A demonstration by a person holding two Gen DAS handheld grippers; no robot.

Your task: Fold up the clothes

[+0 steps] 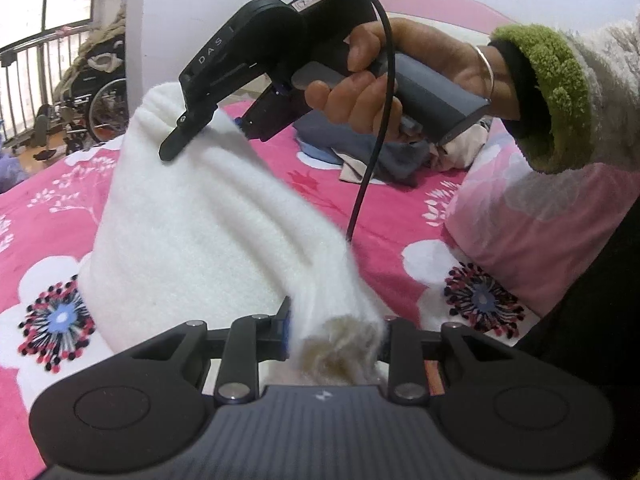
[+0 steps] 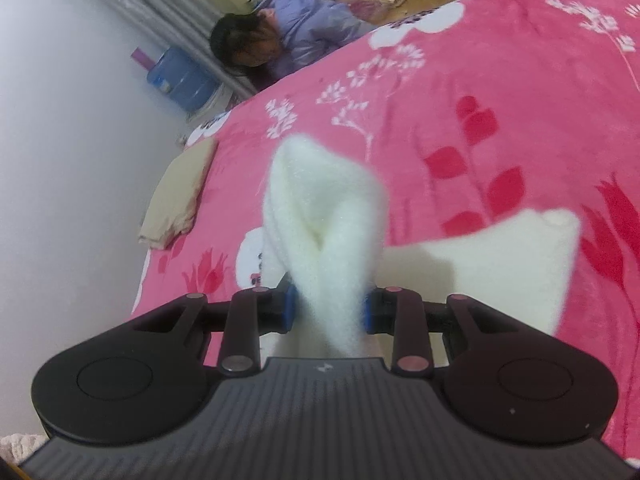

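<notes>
A white fleece garment (image 1: 208, 232) hangs stretched above the pink flowered bed cover (image 1: 384, 216). My left gripper (image 1: 336, 336) is shut on one end, where a tan lining shows between the fingers. At the upper left, a hand holds my right gripper (image 1: 206, 136), which is shut on the other end. In the right wrist view, the right gripper (image 2: 330, 312) pinches a folded bunch of the white garment (image 2: 324, 208). Another part of it (image 2: 500, 260) hangs to the right above the bed cover (image 2: 480, 100).
A pile of grey, blue and beige clothes (image 1: 380, 156) lies further back on the bed. A pink pillow (image 1: 540, 232) lies at the right. A folded beige garment (image 2: 176, 196) rests by the wall. A person in a purple jacket (image 2: 304, 24) sits beyond the bed near a wheelchair (image 1: 96, 108).
</notes>
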